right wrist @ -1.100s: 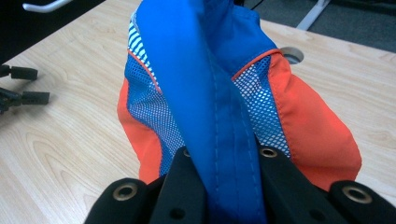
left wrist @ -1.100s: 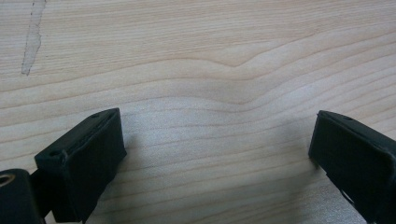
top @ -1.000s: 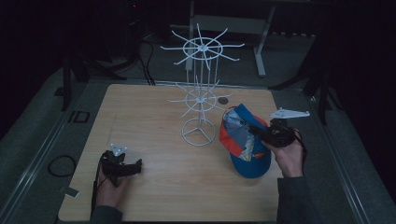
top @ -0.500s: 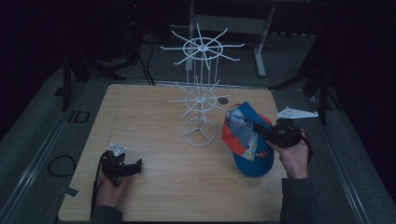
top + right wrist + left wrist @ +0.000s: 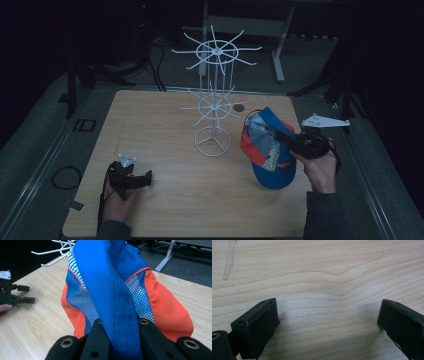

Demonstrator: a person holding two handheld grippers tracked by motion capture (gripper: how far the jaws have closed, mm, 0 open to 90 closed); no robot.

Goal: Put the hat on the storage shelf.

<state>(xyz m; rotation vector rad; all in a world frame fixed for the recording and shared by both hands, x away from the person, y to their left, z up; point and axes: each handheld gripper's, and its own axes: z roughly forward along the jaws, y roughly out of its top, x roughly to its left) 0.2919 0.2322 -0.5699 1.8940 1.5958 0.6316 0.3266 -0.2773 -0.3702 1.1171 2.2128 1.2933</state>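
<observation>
On the wooden worktop, seen from the high view, one white wire rack with two tiers of spokes stands at the centre. To its right lies one cap in blue and orange, its near end touching the worktop and its far end lifted by the right gripper. The left gripper rests at the near left, well apart from the rack.

Along the left gripper view, two black jaws stand wide apart over bare wood grain, with nothing between them.

Along the right gripper view, the jaws are clamped on a blue fold of the cap; the left gripper shows far off at left.
</observation>
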